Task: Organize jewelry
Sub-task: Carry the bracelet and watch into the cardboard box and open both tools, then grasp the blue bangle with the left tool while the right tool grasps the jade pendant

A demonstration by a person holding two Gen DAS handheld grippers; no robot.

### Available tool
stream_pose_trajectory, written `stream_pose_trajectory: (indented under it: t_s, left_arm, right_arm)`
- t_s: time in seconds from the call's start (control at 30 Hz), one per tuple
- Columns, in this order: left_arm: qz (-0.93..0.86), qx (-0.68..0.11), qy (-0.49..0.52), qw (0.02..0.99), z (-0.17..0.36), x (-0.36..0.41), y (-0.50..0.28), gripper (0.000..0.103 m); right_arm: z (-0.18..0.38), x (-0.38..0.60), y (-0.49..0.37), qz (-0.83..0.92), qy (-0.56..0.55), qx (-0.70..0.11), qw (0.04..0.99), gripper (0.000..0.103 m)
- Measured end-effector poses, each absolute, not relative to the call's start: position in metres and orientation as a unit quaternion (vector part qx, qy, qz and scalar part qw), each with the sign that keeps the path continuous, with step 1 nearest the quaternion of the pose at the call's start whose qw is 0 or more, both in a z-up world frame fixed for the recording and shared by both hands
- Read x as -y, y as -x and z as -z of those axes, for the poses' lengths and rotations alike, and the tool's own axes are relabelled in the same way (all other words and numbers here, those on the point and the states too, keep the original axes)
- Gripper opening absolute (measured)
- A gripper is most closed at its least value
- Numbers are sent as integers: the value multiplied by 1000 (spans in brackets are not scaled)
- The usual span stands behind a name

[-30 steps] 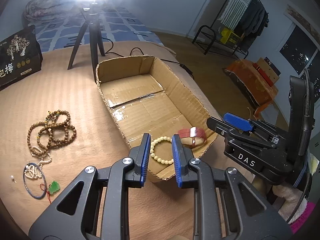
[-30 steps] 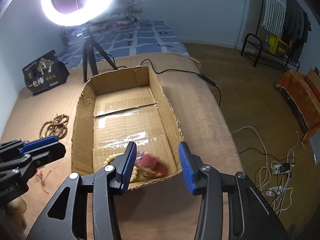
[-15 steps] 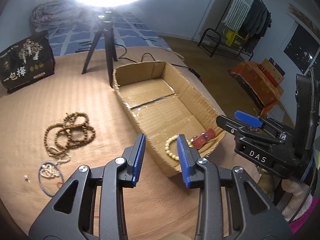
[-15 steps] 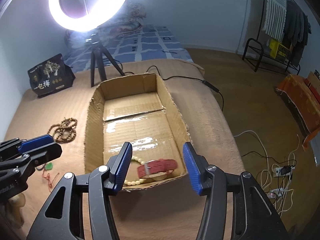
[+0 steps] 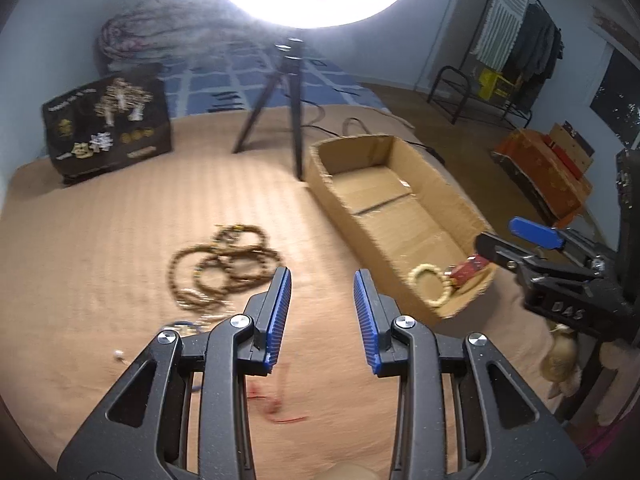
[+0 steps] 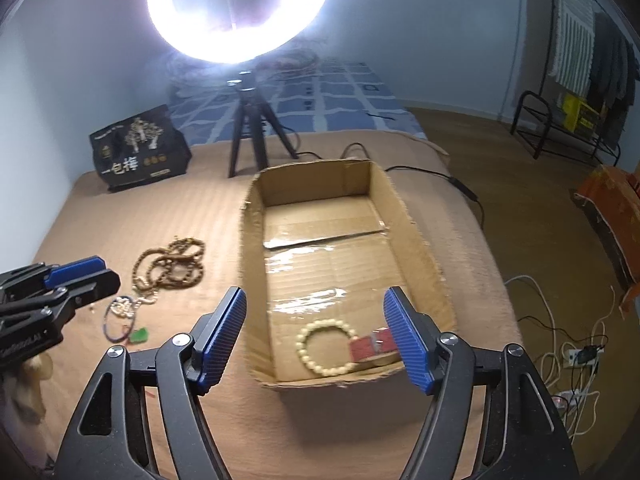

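Note:
An open cardboard box (image 6: 424,256) (image 5: 332,200) lies on the tan bedspread. At its near end lie a cream bead bracelet (image 6: 326,346) (image 5: 428,284) and a red strap (image 6: 372,348) (image 5: 470,268). Left of the box lie brown bead strands (image 6: 170,266) (image 5: 222,260), a blue hoop with pale beads (image 6: 118,316) and a green pendant (image 6: 140,335). A red cord (image 5: 280,404) lies under my left gripper (image 5: 322,316), which is open and empty, left of the box. My right gripper (image 6: 314,336) is open and empty above the box's near end.
A ring light on a black tripod (image 6: 250,128) (image 5: 288,92) stands behind the box. A black printed bag (image 6: 140,152) (image 5: 108,120) stands at the back left. A cable (image 6: 432,176) runs off the bed's right edge. Clothes rack (image 6: 576,92) and floor cables (image 6: 576,352) are at right.
My left gripper has swung left away from the box toward the loose beads and opened wider. My right gripper has opened wider and drawn back a little.

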State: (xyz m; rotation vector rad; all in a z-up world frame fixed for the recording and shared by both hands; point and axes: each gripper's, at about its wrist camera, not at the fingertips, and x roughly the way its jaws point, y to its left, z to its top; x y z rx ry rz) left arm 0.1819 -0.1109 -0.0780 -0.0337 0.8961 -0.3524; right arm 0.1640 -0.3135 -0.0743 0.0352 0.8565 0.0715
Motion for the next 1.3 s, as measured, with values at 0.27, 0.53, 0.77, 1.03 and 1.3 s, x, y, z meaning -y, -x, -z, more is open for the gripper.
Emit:
stream_pose_trajectory:
  t_s: [0.27, 0.53, 0.77, 1.03, 1.3]
  left_arm:
    - [130, -434, 22, 891, 79, 48, -183, 55]
    - [107, -476, 35, 872, 105, 4, -181, 56]
    - [117, -507, 53, 852, 128, -11, -175, 70]
    - [120, -540, 58, 831, 151, -14, -175, 70]
    - [137, -553, 14, 822, 171, -1, -165, 70]
  right_arm:
    - [76, 277, -163, -79, -2, -420, 904, 71]
    - [92, 239, -162, -121, 36, -438, 890, 71]
    - [116, 212, -168, -165, 32, -478, 862, 71]
    - [145, 177, -168, -221, 58, -515, 826, 71]
    - [161, 172, -167, -234, 109, -521, 814, 71]
